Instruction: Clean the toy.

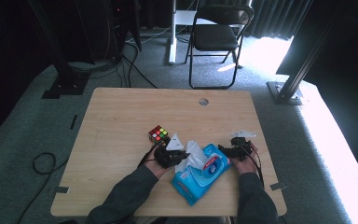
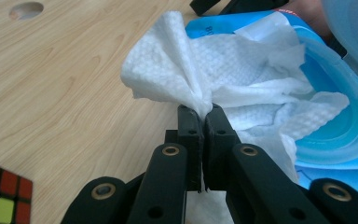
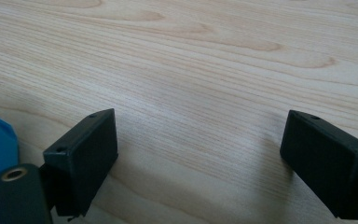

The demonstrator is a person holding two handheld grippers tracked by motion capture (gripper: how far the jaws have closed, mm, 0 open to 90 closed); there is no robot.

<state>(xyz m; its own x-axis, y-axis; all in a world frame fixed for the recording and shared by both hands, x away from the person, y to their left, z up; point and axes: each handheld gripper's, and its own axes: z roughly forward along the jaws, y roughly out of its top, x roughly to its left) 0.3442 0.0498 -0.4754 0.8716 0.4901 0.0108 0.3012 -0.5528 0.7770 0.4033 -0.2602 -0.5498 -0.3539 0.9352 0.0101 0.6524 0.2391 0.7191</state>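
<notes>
The blue wet-wipe pack point(image 1: 200, 173) lies at the near edge of the wooden table point(image 1: 121, 121), between the two hands. The left gripper point(image 2: 204, 114) pinches a white wipe point(image 2: 186, 70) tight between its jaws, right at the pack's open lid point(image 2: 354, 28). The right gripper point(image 3: 198, 144) sits just right of the pack with its jaws wide apart, holding nothing. To pull the wipe out well, I think the right gripper should press the pack down while the left pulls up slowly. A Rubik's cube point(image 1: 158, 135) sits a little farther back, to the left.
</notes>
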